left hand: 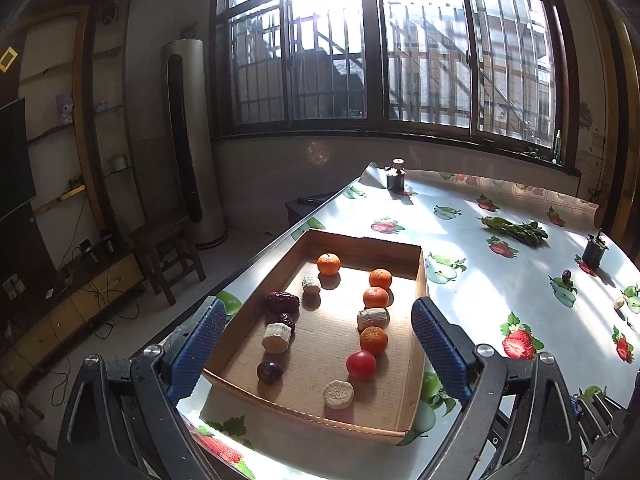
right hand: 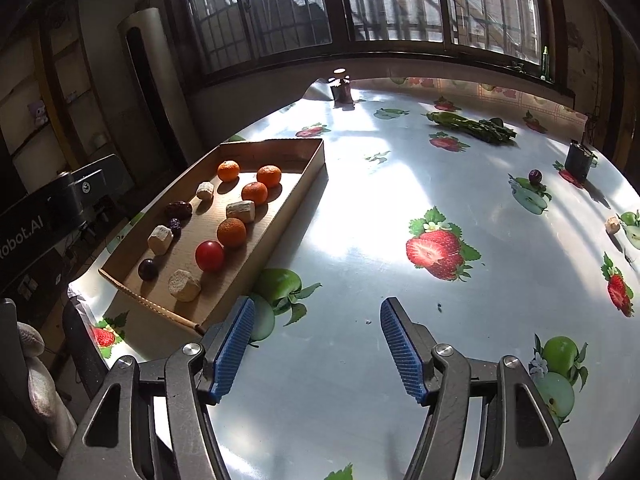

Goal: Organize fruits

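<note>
A shallow cardboard tray [left hand: 418,280] [right hand: 304,184] lies near the table's left edge. It holds several oranges [left hand: 376,297] [right hand: 231,232], a red tomato [left hand: 361,365] [right hand: 209,255], dark plums and dates [left hand: 269,371] [right hand: 148,269], and several pale corn pieces [left hand: 338,394] [right hand: 184,285]. A loose dark plum [right hand: 535,176] [left hand: 566,275] and a pale corn piece [right hand: 612,224] [left hand: 619,303] lie on the table at the far right. My left gripper [left hand: 316,330] is open, its jaws either side of the tray's near end. My right gripper [right hand: 316,344] is open and empty over bare table, right of the tray.
The table [right hand: 380,184] has a glossy fruit-print cloth. Green vegetables [right hand: 472,126] [left hand: 514,229] lie at the back. A small dark bottle [right hand: 341,87] [left hand: 396,178] stands at the far corner, and a dark container [right hand: 578,162] [left hand: 595,250] at the right. A wooden stool [left hand: 164,248] stands left of the table.
</note>
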`<state>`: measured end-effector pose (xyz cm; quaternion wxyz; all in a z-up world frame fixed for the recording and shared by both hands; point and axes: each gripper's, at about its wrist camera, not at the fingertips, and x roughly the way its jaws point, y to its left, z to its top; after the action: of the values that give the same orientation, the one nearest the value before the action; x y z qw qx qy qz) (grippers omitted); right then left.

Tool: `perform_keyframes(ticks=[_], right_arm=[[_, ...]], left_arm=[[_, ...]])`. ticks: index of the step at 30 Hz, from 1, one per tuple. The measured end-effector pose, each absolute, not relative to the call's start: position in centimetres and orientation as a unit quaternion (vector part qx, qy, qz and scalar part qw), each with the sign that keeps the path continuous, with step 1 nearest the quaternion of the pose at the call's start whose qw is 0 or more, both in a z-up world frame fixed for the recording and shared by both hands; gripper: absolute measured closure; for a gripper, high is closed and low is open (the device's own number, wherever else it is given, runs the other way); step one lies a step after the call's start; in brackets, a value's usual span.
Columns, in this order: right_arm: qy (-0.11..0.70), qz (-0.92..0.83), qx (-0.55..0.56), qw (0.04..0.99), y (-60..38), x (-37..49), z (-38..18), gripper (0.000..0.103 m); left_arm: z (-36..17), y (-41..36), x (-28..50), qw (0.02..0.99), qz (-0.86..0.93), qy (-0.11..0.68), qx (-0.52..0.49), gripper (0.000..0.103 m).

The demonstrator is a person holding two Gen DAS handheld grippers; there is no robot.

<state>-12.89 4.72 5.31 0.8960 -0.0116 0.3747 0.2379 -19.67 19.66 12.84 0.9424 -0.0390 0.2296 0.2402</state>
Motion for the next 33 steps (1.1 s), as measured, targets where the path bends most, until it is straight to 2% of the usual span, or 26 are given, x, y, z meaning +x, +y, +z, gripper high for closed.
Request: perform_keyframes(ticks=[6,10,14,22,33], right_arm=[[0.356,0.240,-0.011,0.903,4.6,-13.3,5.8,0.028],[0.334,0.246,-0.005,0.910,4.4,-13.9,6.4,0.020],[0.312,0.254,-0.009,0.916,4.4,-14.6,7.1,0.017],[0.316,0.246,-0.027,0.916,4.8,-14.8,6.7,0.014],[0.336,0.240,-0.037,0.910,5.3,-14.5,5.7,0.013]], left_arm=[[13.9,19.5,-21.3,0.948,0.262,0.174,-0.039,0.005],[14.9,18.5,-22.8,0.951,0.285,0.121,-0.020,0.000],[15.0,17.9,-24.2,0.946,0.313,0.089,-0.012,0.000],[13.9,19.5,-22.6,0.946,0.262,0.177,-0.067,0.000],[11.8,20.3,-21.3,0.938,0.239,0.238,-0.083,0.000]])
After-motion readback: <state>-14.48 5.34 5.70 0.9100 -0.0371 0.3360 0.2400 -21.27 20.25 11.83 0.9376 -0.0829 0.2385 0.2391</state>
